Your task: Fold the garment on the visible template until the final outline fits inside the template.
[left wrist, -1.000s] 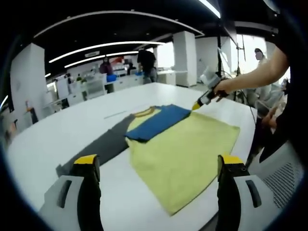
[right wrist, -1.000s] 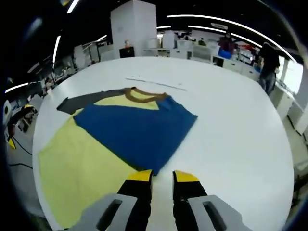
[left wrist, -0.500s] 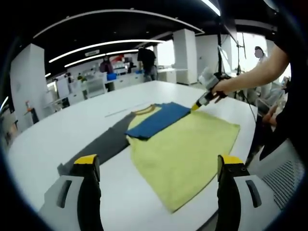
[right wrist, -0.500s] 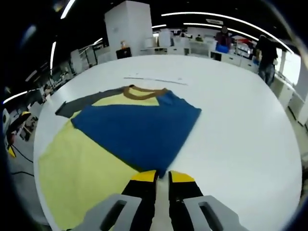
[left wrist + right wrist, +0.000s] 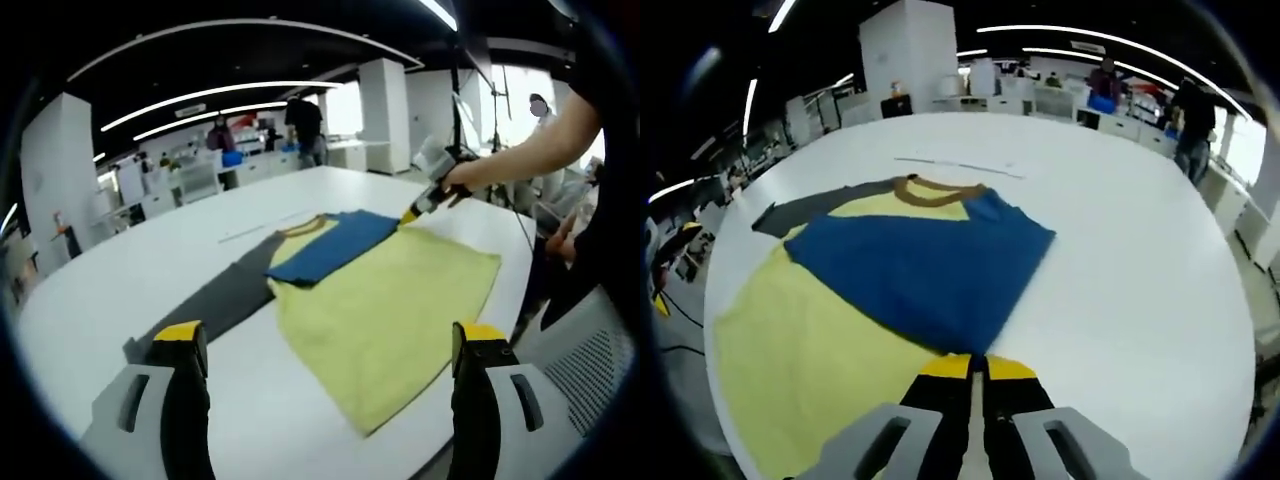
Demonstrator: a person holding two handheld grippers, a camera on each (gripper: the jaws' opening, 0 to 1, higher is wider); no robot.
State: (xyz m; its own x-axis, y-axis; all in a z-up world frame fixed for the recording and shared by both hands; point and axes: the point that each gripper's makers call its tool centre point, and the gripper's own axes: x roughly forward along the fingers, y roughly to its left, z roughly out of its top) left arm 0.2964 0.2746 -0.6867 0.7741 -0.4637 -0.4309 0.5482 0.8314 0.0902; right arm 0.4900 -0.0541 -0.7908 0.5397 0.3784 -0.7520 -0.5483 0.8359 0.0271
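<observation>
A yellow shirt lies flat on the white table, its brown collar pointing away. One blue sleeve is folded across the chest, and a grey sleeve stretches out to the left. My left gripper hovers open above the near table edge, holding nothing. My right gripper, held by a person's hand, meets the blue sleeve's near corner. In the right gripper view the right gripper is shut on that corner of the blue sleeve, with the yellow body to its left.
A thin straight line runs across the table beyond the collar. The person stands at the table's right edge. Other people and desks are far behind. Bare table surrounds the shirt.
My right gripper's jaws have gone from a small gap to shut on the blue sleeve's corner. The sleeve shifted slightly. My left gripper stayed open in place.
</observation>
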